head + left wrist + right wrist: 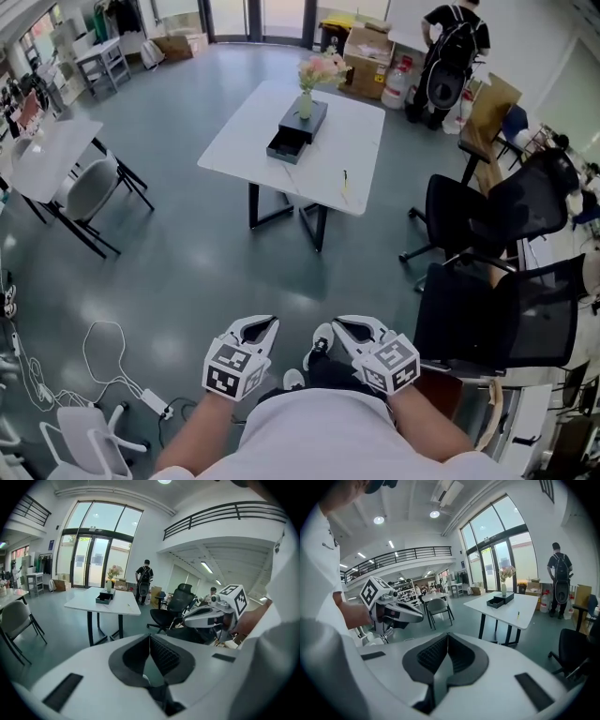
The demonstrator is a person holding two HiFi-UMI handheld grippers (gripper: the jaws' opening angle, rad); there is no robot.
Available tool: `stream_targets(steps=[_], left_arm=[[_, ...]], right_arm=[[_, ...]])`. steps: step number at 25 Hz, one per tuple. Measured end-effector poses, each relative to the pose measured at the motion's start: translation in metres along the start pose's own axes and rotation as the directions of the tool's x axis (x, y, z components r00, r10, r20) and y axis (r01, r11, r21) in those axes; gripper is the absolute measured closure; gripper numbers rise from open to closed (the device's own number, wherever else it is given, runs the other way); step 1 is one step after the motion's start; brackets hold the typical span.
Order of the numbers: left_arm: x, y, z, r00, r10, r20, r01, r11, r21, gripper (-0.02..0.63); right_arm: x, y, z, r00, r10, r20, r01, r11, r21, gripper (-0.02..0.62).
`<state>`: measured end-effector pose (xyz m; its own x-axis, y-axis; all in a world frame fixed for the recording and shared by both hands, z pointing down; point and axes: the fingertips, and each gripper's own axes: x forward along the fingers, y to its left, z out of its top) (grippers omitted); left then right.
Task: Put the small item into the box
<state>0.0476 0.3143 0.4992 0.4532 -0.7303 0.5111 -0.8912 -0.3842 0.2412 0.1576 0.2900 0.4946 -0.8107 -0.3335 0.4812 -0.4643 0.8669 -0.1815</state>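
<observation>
The hall is lit brightly and evenly by daylight from the tall glazed doors [89,559] and by round ceiling lamps [378,520]. A pale sheen is seen on the grey floor [187,262], and only soft shadow is cast beneath the white table [253,122]. Straight lines are bowed toward the edges; black corners are left in both gripper views.

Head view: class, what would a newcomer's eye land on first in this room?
A white table stands alone mid-room, carrying a dark box with its drawer pulled open and a vase of pink flowers. At the bottom edge, the left tongs and right tongs, each with a marker cube, are shut and empty, close to the person's body.
</observation>
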Motion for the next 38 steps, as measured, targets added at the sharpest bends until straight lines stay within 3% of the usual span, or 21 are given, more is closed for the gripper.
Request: stream_targets(steps=[6, 14, 24, 33, 38], left_arm=[[0.002, 0.034, 0.006, 0.999, 0.053, -0.009, -0.053, 0.998, -0.03, 0.589], [0.041, 0.084, 0.048, 0.995, 0.091, -0.04, -0.092, 0.996, -0.012, 0.589], [0.129, 0.124, 0.135, 0.995, 0.071, -0.063, -0.067, 0.995, 0.071, 0.589], [0.18, 0.135, 0.152, 0.99, 0.038, -0.137, -0.023, 0.994, 0.107, 0.589], [0.202, 0.138, 0.16, 0.986, 0.015, -0.169, 0.011, 0.989, 0.151, 0.589]], right_arm=[[0.038, -0.018, 0.022, 0.999, 0.045, 0.013, -0.045, 0.999, -0.009, 0.578], [0.09, -0.074, 0.062, 0.996, 0.083, 0.042, -0.083, 0.997, 0.004, 0.578], [0.126, -0.177, 0.112, 0.995, 0.072, 0.068, -0.073, 0.997, 0.019, 0.579], [0.14, -0.219, 0.117, 0.997, 0.072, 0.041, -0.073, 0.997, 0.028, 0.578], [0.141, -0.242, 0.106, 0.999, 0.035, 0.032, -0.038, 0.995, 0.087, 0.578]])
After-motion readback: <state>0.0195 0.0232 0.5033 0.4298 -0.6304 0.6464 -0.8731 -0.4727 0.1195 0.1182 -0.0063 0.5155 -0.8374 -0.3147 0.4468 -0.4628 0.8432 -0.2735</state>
